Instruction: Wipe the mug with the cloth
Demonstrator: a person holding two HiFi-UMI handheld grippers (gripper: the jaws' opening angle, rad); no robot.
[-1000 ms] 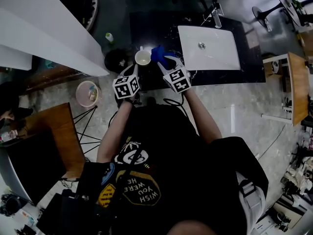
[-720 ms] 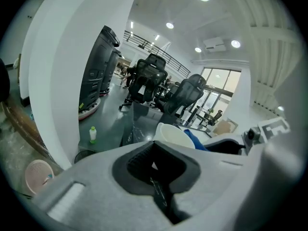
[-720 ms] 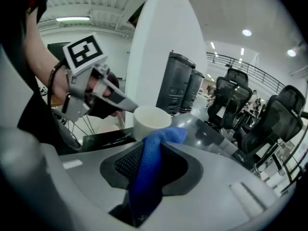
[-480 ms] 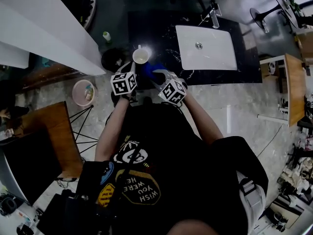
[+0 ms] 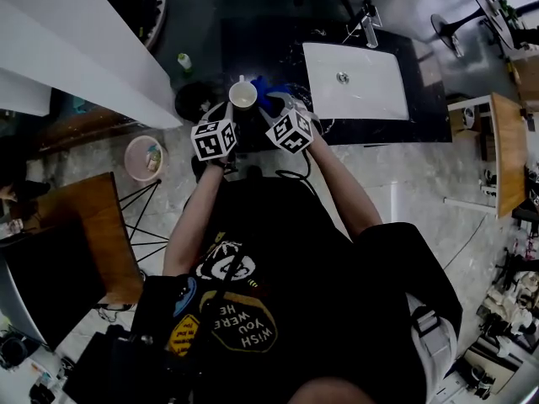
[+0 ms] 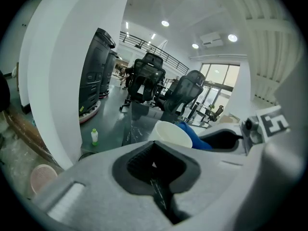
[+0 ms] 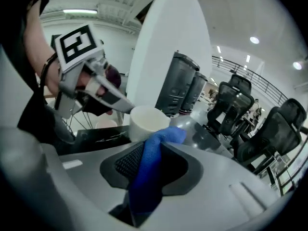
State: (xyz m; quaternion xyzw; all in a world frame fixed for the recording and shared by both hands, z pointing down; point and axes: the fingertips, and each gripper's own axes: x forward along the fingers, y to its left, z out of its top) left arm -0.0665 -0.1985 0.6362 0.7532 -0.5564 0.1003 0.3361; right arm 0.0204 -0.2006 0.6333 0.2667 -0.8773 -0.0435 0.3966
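The mug (image 5: pixel 243 97) stands upright, mouth up, handle pointing away from the person. It is near the counter's (image 5: pixel 278 49) left edge, with bare top between it and the sink (image 5: pixel 354 81). The right gripper (image 7: pixel 151 150) clamps the cloth (image 7: pixel 147 182), whose end lies against the mug's side. The left gripper (image 6: pixel 154 148) is closed at its rim.

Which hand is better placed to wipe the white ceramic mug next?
The right: the right tool grips the blue cloth beside the white ceramic mug; the left tool holds no cloth.
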